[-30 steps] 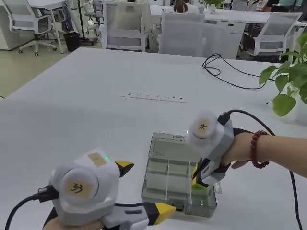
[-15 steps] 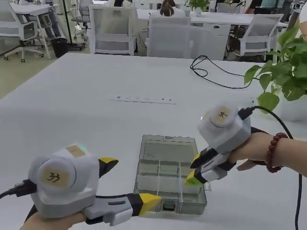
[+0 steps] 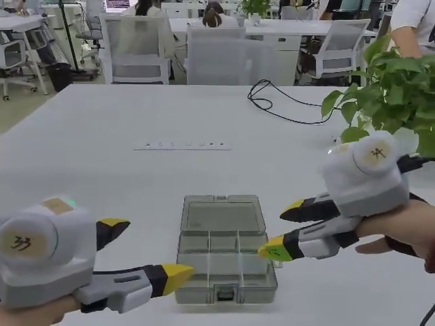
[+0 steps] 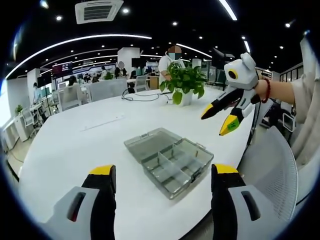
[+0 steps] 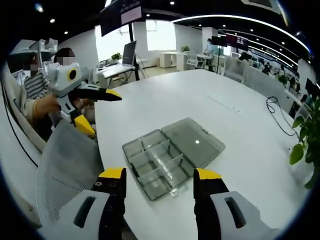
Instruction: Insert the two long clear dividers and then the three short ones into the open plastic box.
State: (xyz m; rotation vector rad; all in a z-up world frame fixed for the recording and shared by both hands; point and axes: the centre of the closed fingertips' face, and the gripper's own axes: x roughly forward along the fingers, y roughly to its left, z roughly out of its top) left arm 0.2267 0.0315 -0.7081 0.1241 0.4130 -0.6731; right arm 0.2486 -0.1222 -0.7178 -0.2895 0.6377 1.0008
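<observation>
Position check: the plastic box (image 3: 204,295) sits open on the counter (image 3: 136,176) directly in front of you. Its lid (image 3: 223,214) lies flat on the far side, and its long axis runs left to right between the two grippers. Clear dividers (image 3: 238,252) stand inside it as a grid, so insertion appears complete. Your left gripper (image 3: 158,248) hovers at the near-left corner and your right gripper (image 3: 270,233) at the right edge. Both sets of jaws are spread apart and carry nothing. Neither is clearly nearer, and each points inward at the box.

Parted left tongs (image 3: 158,247) and right tongs (image 3: 270,234) flank the box (image 3: 221,216)
</observation>
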